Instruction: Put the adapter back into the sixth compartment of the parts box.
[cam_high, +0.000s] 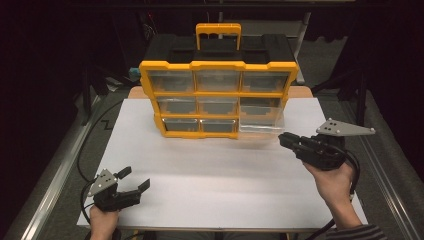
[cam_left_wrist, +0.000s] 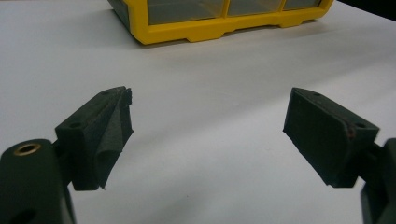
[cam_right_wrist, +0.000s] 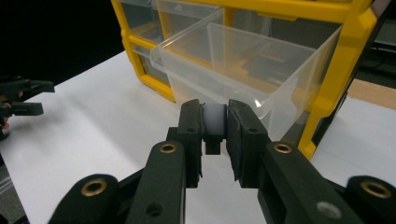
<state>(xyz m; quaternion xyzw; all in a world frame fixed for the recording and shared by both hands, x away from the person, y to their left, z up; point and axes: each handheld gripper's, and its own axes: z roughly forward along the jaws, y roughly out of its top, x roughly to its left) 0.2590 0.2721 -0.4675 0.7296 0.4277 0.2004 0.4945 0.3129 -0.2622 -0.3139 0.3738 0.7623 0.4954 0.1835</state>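
Right gripper view: the right claw (cam_right_wrist: 215, 122) pinches the front tab of the clear plastic drawer (cam_right_wrist: 243, 70), pulled partway from the yellow organiser cabinet's (cam_high: 218, 97) lower right slot, straight ahead. Left claw (cam_high: 134, 181) gapes wide, well apart.

Clear glossy plastic drawer (cam_right_wrist: 243, 60); yellow smooth plastic organizer (cam_high: 218, 95); matt white table (cam_high: 215, 180).

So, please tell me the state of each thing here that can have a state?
clear drawer: pulled partway out of the bottom right slot, looks empty
other drawers: pushed in
yellow organizer: upright, carry handle raised
right gripper: shut on the clear drawer's front tab
left gripper: open, holding nothing, over the white table
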